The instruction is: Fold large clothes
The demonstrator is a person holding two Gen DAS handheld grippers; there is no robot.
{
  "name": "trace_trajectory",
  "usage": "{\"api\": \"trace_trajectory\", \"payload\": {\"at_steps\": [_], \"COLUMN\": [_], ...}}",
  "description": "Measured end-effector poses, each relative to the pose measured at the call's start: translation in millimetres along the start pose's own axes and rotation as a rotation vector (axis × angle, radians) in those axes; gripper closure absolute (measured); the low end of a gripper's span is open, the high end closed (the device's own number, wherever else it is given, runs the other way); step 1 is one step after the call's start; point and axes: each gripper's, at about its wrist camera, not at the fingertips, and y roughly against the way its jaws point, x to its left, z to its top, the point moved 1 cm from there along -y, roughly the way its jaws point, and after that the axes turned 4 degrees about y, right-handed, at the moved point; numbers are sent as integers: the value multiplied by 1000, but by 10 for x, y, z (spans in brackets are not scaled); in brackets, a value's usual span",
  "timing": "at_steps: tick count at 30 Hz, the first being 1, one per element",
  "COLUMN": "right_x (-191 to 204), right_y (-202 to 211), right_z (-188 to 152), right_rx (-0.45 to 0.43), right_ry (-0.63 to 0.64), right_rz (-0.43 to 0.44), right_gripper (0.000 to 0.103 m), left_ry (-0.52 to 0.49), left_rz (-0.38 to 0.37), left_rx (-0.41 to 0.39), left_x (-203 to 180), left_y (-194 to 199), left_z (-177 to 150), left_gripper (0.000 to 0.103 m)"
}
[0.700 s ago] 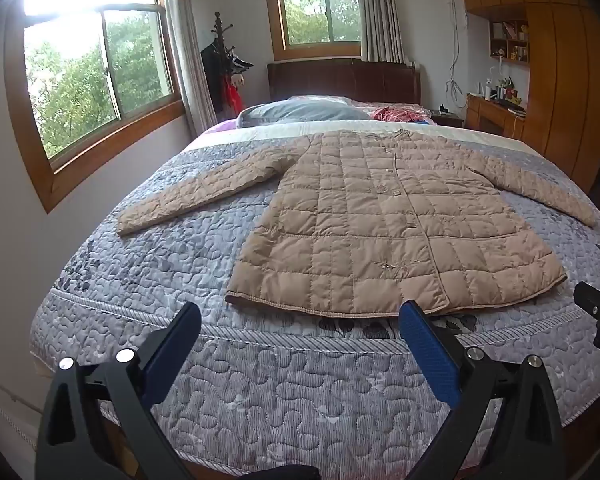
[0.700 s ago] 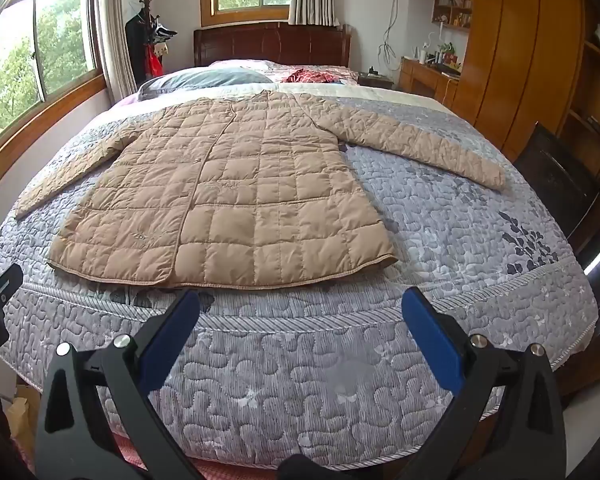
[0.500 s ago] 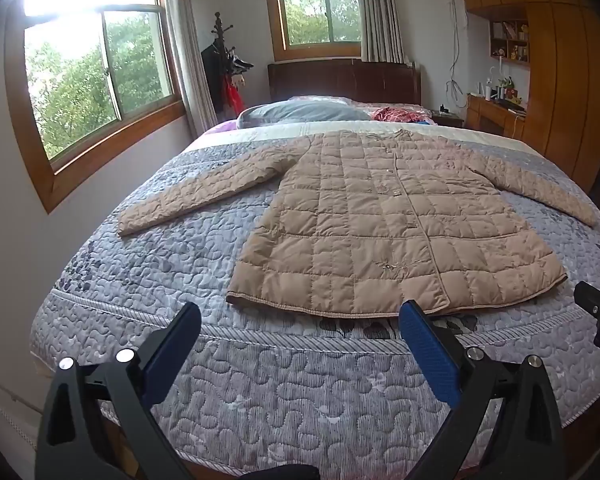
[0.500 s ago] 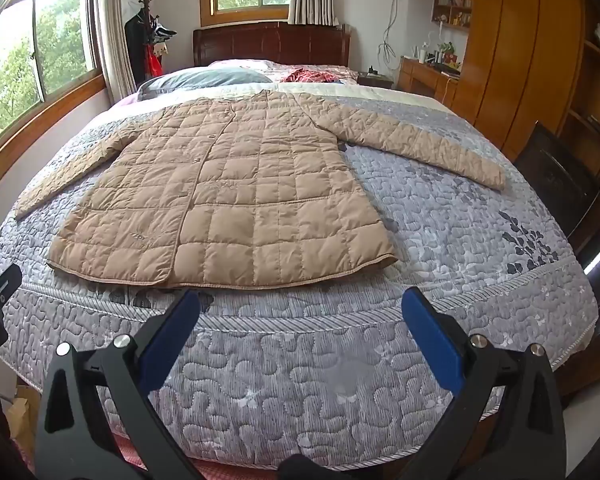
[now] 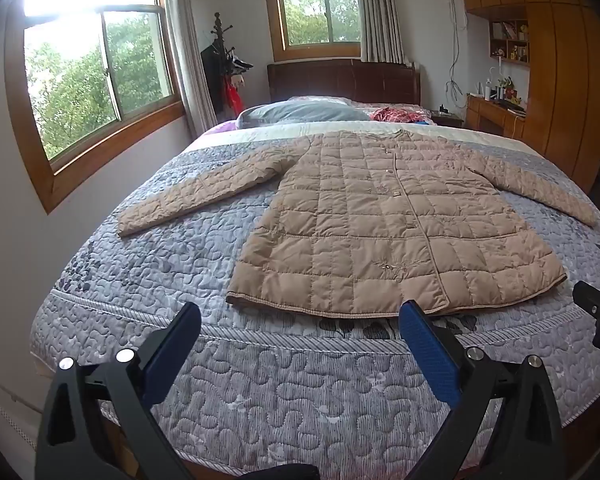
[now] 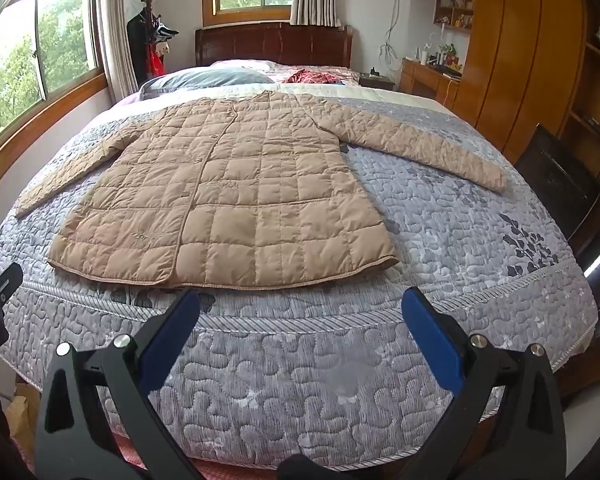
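A long beige quilted coat [image 5: 384,224] [image 6: 228,200] lies flat, front up, on the bed with both sleeves spread out to the sides and its hem toward me. My left gripper [image 5: 300,328] hovers over the foot of the bed, short of the hem, its jaws wide open with nothing between the blue pads [image 5: 428,354]. My right gripper [image 6: 300,316] is likewise open and empty, just short of the hem's right half. Each view catches a black edge of the other gripper at its side.
The bed is covered by a grey-purple quilted spread [image 5: 284,388] [image 6: 460,240]. Pillows [image 5: 300,112] and a red garment [image 5: 396,114] lie by the dark headboard. A wall with windows runs along the left. Wooden cabinets [image 6: 512,52] and a dark chair [image 6: 556,184] stand on the right.
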Motion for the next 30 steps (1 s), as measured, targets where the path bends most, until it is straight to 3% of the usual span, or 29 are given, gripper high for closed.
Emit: {"api": "trace_trajectory", "payload": {"at_steps": [30], "right_x": [45], "right_y": [-41], "right_z": [-4], "right_rx": [9], "right_ry": [7], "right_rz": [10], "right_gripper": [3], "left_ry": [-2], "left_rz": [-1], "left_rx": [9], "left_x": [-3], "left_y": [-22], "left_z": [0], "left_gripper": [4]}}
